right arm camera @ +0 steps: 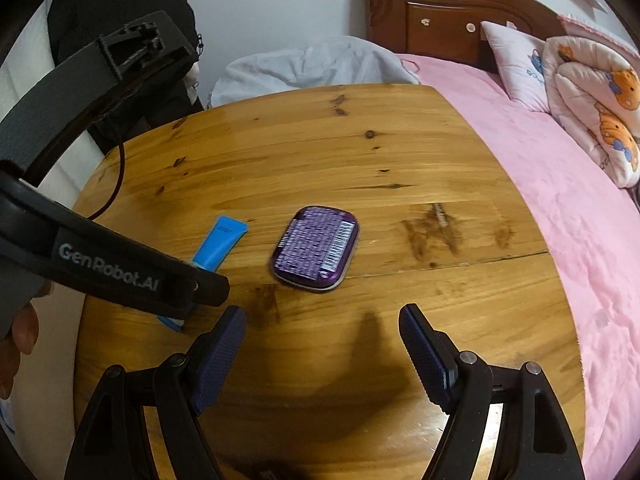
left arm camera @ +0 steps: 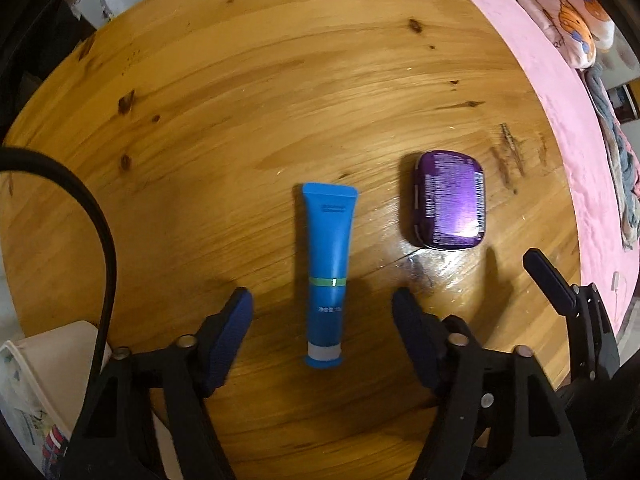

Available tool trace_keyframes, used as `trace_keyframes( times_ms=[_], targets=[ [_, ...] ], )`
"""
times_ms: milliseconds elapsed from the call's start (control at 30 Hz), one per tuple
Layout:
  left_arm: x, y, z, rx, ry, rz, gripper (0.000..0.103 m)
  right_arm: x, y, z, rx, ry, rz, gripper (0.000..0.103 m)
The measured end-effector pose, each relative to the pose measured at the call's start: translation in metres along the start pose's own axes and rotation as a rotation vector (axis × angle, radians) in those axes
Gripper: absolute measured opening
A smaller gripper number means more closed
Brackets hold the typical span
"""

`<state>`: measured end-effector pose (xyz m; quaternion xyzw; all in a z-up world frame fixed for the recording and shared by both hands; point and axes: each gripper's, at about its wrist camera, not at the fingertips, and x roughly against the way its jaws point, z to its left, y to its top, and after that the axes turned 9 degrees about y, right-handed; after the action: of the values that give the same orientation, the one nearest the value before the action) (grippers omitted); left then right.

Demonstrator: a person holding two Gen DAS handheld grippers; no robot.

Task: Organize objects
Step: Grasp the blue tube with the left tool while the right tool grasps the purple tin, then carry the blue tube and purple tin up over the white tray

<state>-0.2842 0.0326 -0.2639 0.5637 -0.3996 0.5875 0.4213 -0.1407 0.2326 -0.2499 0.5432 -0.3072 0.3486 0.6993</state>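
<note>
At lower centre of the left wrist view, the released left claw (left arm camera: pixel 322 312) straddles the blue tube (left arm camera: pixel 326 272), likely light and squashy, best pinched mid-body; rightward on the worktop (left arm camera: pixel 240 100) lies the purple tin (left arm camera: pixel 450 200), seemingly stiff and slick, before the released right claw (right arm camera: pixel 322 332).

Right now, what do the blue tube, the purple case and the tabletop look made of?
Blue tube: soft matte plastic, likely; flat crimped end, paler screw cap.
Purple case: glossy, strong glare, printed label with barcode; metal tin or hard plastic, cannot tell.
Table: varnished wood, probably pine; visible grain, dark knots, sheen.
</note>
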Motion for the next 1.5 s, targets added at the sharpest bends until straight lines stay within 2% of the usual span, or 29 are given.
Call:
trace_keyframes(
  times_ms=[67, 100, 200, 267, 300, 567, 1033, 1067, 1133, 1167, 1267, 1367, 1500],
  targets=[
    [-0.003, -0.002, 0.001, 0.003, -0.005, 0.011, 0.060, -0.003, 0.000, 0.002, 0.007, -0.001, -0.001, 0.080],
    [-0.003, -0.003, 0.001, 0.002, 0.002, 0.006, 0.059, -0.004, 0.000, 0.003, 0.009, -0.001, -0.001, 0.080],
    [0.000, -0.006, -0.001, -0.014, 0.037, -0.014, 0.043, -0.007, -0.001, 0.003, 0.009, -0.007, -0.001, 0.080],
    [0.001, -0.009, 0.000, -0.018, 0.068, -0.016, 0.024, -0.010, -0.001, 0.003, 0.004, -0.013, 0.002, 0.080],
    [0.002, -0.010, 0.001, -0.014, 0.084, -0.014, 0.021, -0.012, -0.001, 0.002, -0.001, -0.016, 0.003, 0.080],
    [0.011, -0.028, 0.034, 0.110, 0.089, 0.002, 0.020, -0.029, -0.002, 0.010, 0.008, -0.091, 0.013, 0.080],
    [0.049, -0.060, 0.048, 0.169, 0.045, -0.024, 0.020, -0.051, 0.031, 0.004, -0.121, -0.201, -0.024, 0.080],
    [0.052, -0.062, 0.049, 0.170, 0.045, -0.028, 0.020, -0.051, 0.032, 0.004, -0.129, -0.202, -0.024, 0.079],
    [0.057, -0.065, 0.049, 0.169, 0.045, -0.036, 0.020, -0.050, 0.033, 0.004, -0.140, -0.209, -0.033, 0.066],
    [0.062, -0.062, 0.051, 0.168, 0.044, -0.040, 0.020, -0.048, 0.033, 0.006, -0.137, -0.205, -0.035, 0.053],
    [0.069, -0.053, 0.040, 0.166, 0.039, -0.053, 0.020, -0.048, 0.035, 0.006, -0.145, -0.196, -0.021, 0.051],
    [0.077, -0.054, 0.048, 0.171, 0.032, -0.067, 0.020, -0.045, 0.036, 0.004, -0.165, -0.165, -0.008, 0.051],
    [0.089, -0.069, 0.053, 0.173, 0.021, -0.085, 0.020, -0.031, 0.037, 0.007, -0.183, -0.140, -0.022, 0.051]
  ],
)
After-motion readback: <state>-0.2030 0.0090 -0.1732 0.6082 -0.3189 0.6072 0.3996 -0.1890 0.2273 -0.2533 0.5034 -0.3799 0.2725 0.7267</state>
